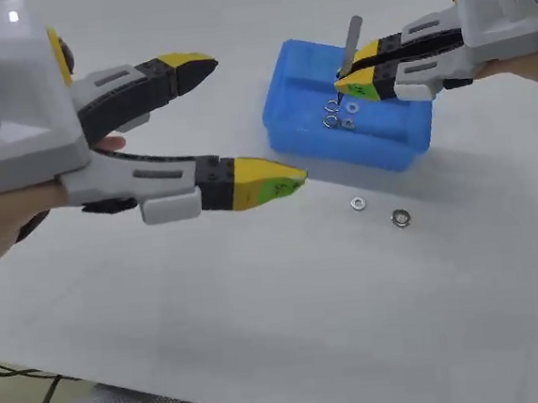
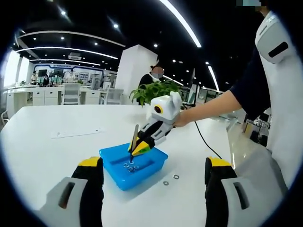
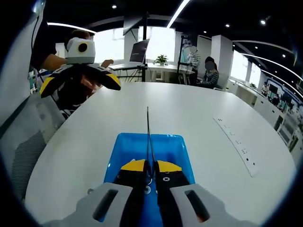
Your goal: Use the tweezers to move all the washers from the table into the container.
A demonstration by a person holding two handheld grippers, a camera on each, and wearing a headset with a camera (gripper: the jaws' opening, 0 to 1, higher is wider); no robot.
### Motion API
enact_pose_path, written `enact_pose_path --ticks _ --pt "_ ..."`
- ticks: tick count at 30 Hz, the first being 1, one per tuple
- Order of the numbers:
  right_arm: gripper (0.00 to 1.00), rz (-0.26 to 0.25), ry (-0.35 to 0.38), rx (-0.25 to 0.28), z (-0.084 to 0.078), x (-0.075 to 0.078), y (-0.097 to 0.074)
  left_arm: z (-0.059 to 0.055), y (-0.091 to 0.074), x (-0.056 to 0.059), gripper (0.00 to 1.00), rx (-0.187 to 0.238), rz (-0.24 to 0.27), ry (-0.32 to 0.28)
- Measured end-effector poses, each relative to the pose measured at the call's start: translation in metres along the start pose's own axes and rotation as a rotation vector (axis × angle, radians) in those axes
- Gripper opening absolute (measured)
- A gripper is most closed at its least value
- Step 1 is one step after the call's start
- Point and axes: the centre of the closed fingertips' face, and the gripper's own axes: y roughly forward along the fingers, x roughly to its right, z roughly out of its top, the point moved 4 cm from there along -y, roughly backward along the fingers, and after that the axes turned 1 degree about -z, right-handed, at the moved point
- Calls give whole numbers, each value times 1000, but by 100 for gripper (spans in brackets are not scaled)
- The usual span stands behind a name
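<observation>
The right tongs point(image 1: 348, 86) are pressed together on a pair of thin grey metal tweezers point(image 1: 355, 34), pinching them near their lower end. In the head view the tweezers' upper end leans toward 12 o'clock and their points reach down into the shallow blue plastic container point(image 1: 382, 149). The container sits at 1 o'clock on the white table point(image 1: 258, 297). A small cluster of silver metal washers point(image 1: 337, 115) lies on the container's floor, just beside the tweezer points. Whether the points hold a washer cannot be told.

Two more silver washers lie loose on the table at 6 o'clock from the container, near its front wall. One is a flat washer point(image 1: 358, 203); the other, a ring-shaped washer point(image 1: 400, 217), is at 4 o'clock from the first, close to it but apart.

The left tongs point(image 1: 252, 120) are spread wide and hold nothing. They hang above the table at 9 o'clock from the container, with their yellow tips pointing toward it.

In the right gripper view the tweezers point(image 3: 148, 137) run straight toward 12 o'clock over the container point(image 3: 128, 146), and the left tongs point(image 3: 80, 82) show at 10 o'clock.
</observation>
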Motion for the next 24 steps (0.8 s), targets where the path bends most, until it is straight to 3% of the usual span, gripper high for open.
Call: enact_pose_path --ticks 3,6,9,11,14,18,21,24 --pt "7 4 -7 -1 5 -6 -2 12 21 -10 86 50 -16 -51" --pt "7 9 -25 -8 6 -10 -3 18 36 -15 80 67 -35 -29" --pt "7 20 -39 -4 10 -14 -3 20 55 -19 74 41 -94 -14" --pt "7 31 -37 -1 13 -15 -4 22 64 -17 70 47 -151 -73" --pt "7 41 -46 -5 15 -20 -5 23 74 -21 58 31 -163 5" --pt "7 59 -44 -11 14 -24 -7 23 80 -14 45 -11 -250 21" --pt "7 72 -44 -11 14 -26 -8 24 82 -17 42 -27 -261 49" --pt "7 82 -45 -13 13 -28 -8 23 81 -18 29 -49 -273 76"
